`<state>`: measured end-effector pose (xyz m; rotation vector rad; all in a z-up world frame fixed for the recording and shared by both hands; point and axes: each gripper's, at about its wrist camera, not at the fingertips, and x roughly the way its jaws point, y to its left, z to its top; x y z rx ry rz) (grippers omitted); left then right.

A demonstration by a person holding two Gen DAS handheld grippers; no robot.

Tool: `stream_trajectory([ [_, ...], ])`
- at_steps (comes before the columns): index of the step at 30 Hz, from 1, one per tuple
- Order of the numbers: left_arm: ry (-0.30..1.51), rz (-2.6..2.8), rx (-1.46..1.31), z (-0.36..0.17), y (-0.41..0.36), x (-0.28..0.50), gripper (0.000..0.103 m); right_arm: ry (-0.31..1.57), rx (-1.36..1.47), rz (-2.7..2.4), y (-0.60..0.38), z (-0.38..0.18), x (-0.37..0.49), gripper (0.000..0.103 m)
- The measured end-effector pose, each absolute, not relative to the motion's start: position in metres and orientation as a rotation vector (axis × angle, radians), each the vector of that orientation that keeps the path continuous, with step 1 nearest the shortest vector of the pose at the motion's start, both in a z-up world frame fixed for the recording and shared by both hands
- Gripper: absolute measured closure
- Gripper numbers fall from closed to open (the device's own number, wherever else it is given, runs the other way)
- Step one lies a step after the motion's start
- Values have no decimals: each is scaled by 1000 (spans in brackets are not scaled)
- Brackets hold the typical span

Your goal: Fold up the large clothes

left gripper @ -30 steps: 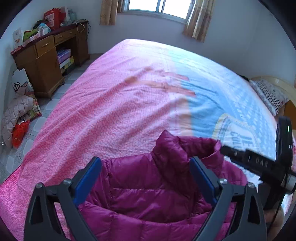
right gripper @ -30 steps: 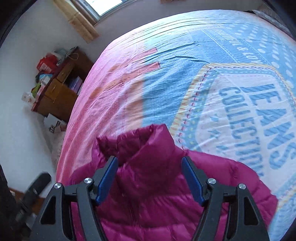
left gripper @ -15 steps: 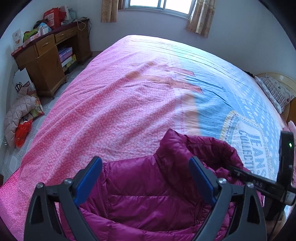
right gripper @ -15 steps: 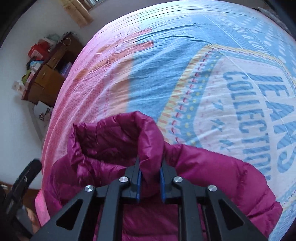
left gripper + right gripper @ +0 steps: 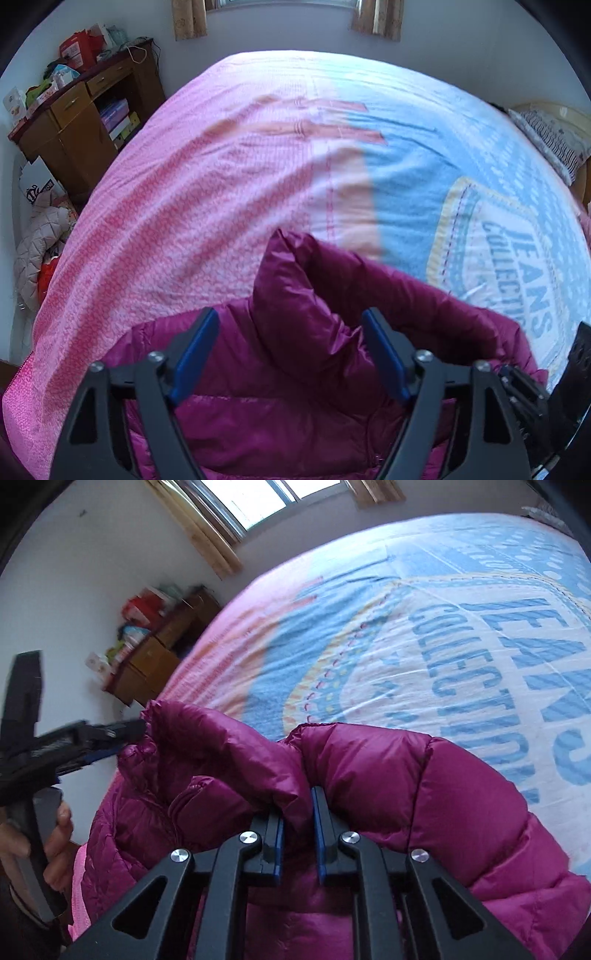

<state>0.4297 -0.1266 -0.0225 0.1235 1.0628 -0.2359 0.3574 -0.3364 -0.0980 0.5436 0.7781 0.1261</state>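
Left gripper (image 5: 290, 350): fingers spread wide, nothing between them, held above the jacket (image 5: 295, 387) and aimed across the bed (image 5: 221, 177). Jacket collar rises between and ahead of the blue pads (image 5: 195, 350), not touching either. Far left of this gripper, a wooden cabinet (image 5: 85, 122) against the wall; far right, a pillow (image 5: 550, 136).

Right gripper (image 5: 297, 834): clenched on a fold of the jacket (image 5: 369, 775) near the collar, fabric bunched up between the pads. Puffy cloth swells ahead of it and to its right.

Jacket: magenta, quilted, lies at the near edge of the bed under both grippers, collar end pointing away toward the window wall. Long axis can't be judged; only the upper part shows.

Right view only: a hand (image 5: 55, 834) on the handle of the left gripper (image 5: 107, 738), low to the left, that gripper's tip right by the collar edge; whether it touches, cannot tell. Left view only: right gripper's dark body at the far lower right edge.
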Motion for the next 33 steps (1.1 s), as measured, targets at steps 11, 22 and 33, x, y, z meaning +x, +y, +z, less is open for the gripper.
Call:
stream_trajectory([
  [11,1067,-247,153,-31,-74,395,71,763,562,136,-343,-99,349,91],
  [22,1003,-247,-74,-17,-32,402,63,761,562,134,-345,-100,348,91],
  [33,1035,-213,43,-66,-65,403,83,744,574,137,-349,-99,345,89],
])
